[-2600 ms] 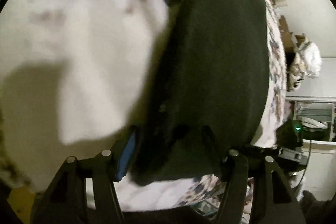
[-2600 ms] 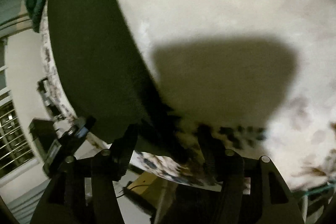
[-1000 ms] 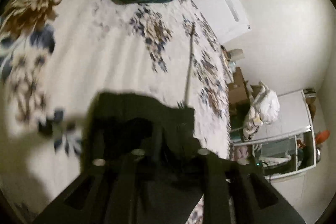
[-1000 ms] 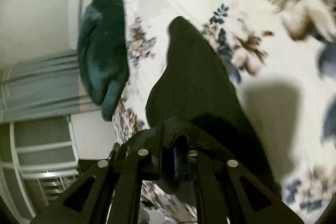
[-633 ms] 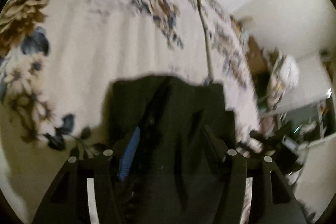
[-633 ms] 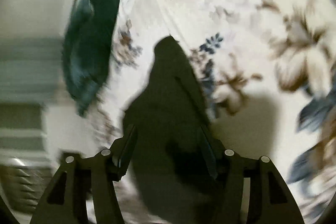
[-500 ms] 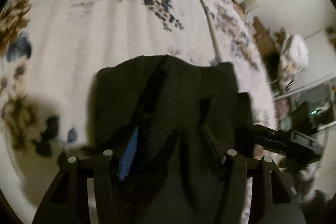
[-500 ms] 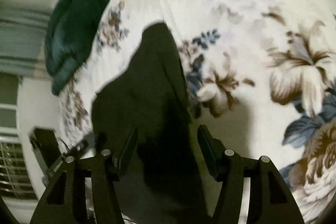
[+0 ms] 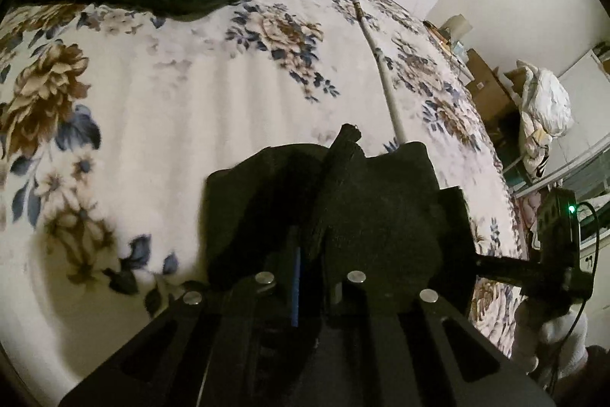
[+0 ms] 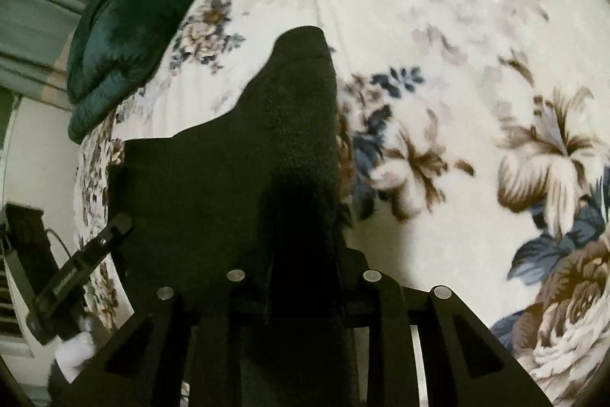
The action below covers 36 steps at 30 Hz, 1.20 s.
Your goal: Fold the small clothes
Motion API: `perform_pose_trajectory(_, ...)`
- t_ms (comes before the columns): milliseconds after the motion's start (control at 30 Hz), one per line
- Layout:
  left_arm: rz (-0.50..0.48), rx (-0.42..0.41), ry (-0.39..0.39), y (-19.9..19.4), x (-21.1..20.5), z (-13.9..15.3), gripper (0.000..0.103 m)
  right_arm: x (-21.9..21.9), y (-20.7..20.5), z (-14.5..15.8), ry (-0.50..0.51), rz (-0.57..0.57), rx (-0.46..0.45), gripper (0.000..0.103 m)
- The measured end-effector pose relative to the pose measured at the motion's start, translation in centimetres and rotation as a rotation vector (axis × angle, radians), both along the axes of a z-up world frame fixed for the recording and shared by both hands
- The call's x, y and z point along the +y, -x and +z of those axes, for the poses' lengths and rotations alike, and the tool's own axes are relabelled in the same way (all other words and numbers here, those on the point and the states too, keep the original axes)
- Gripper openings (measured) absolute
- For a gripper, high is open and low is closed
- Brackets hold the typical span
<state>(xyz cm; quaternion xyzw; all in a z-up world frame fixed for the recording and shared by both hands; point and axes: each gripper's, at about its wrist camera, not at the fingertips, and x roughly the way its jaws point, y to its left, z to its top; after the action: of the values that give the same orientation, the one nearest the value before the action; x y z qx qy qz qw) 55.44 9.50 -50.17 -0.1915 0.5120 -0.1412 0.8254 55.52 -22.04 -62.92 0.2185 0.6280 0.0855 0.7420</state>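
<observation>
Both jaws had closed since half a second earlier: left hand-held gripper (image 9: 310,277) and right hand-held gripper (image 10: 303,277) each pinched the black garment (image 10: 267,155) near the bed's (image 9: 183,109) front edge, apparently to lift it for folding.

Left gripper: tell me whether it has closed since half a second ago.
Yes. The left gripper stood wide open over the black garment then; now its fingers are drawn together on a fold of it, above the floral bedspread.
</observation>
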Motion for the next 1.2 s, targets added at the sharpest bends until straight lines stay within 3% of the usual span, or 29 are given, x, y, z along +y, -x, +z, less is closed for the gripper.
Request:
perform_pose_trajectory(167,-0.019,0.056,0.066,-1.4,-0.3,-1.6,0.010,-0.2,-0.1,-0.4,-0.001,-0.006,0.002,0.028)
perform_pose_trajectory(233,-0.033,0.087,0.073,-2.0,-0.7,-2.1,0.030,0.0,-0.2,-0.6,0.013,-0.001,-0.001,0.029)
perform_pose_trajectory(300,-0.047,0.087,0.056,-2.5,-1.4,-2.4,0.032,0.1,-0.3,-0.7,0.021,-0.001,-0.009,0.029)
perform_pose_trajectory(400,-0.063,0.072,0.006,-2.9,-2.5,-2.7,0.029,0.3,-0.4,-0.6,0.045,0.001,-0.024,0.030)
perform_pose_trajectory(500,-0.065,0.040,-0.055,-2.7,-2.9,-2.3,0.006,0.7,-0.3,-0.4,0.071,0.007,-0.040,0.029)
perform_pose_trajectory(633,-0.032,-0.013,-0.057,-1.3,-1.9,-0.4,0.005,0.6,0.4,0.7,0.094,-0.003,-0.091,0.010)
perform_pose_trajectory(700,-0.013,-0.037,-0.044,-0.8,-1.4,0.7,0.005,0.7,0.8,1.6,0.113,-0.002,-0.113,0.007)
perform_pose_trajectory(933,0.017,-0.011,-0.051,-1.3,-0.8,0.2,0.005,1.6,-0.2,2.0,0.109,0.045,-0.095,0.007)
perform_pose_trajectory(1100,0.046,-0.036,-0.011,-2.1,0.0,1.4,0.005,2.1,0.0,4.4,0.134,0.034,-0.205,0.007)
perform_pose_trajectory(1200,0.060,-0.019,0.014,-4.5,0.7,1.0,0.005,2.0,-1.8,4.8,0.111,0.007,-0.213,0.007)
